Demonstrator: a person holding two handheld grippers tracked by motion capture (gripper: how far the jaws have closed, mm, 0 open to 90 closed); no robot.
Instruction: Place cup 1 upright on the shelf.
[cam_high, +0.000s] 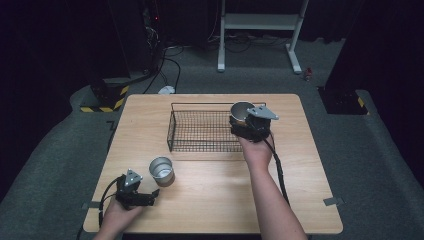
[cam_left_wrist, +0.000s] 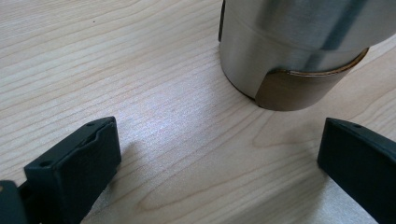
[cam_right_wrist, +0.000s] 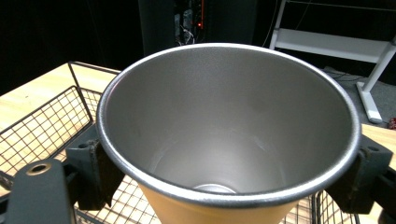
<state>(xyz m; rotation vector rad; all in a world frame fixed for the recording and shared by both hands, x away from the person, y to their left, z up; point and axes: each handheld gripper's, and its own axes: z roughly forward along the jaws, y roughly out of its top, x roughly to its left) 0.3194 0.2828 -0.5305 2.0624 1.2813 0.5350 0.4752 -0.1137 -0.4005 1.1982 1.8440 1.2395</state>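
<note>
Fingers (cam_right_wrist: 93, 172) of right gripper (cam_high: 248, 122) clamped on cup (cam_right_wrist: 229, 135) over basket (cam_high: 200, 131); left gripper (cam_high: 145, 197) spread beside second cup (cam_high: 161, 170); best lowered upright, released inside wires.

Wire basket (cam_high: 200, 131) walls hem far centre (open top); cup (cam_high: 161, 170) blocks near-left.

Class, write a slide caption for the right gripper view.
Right gripper clamps an empty steel cup above the black wire basket.
</note>
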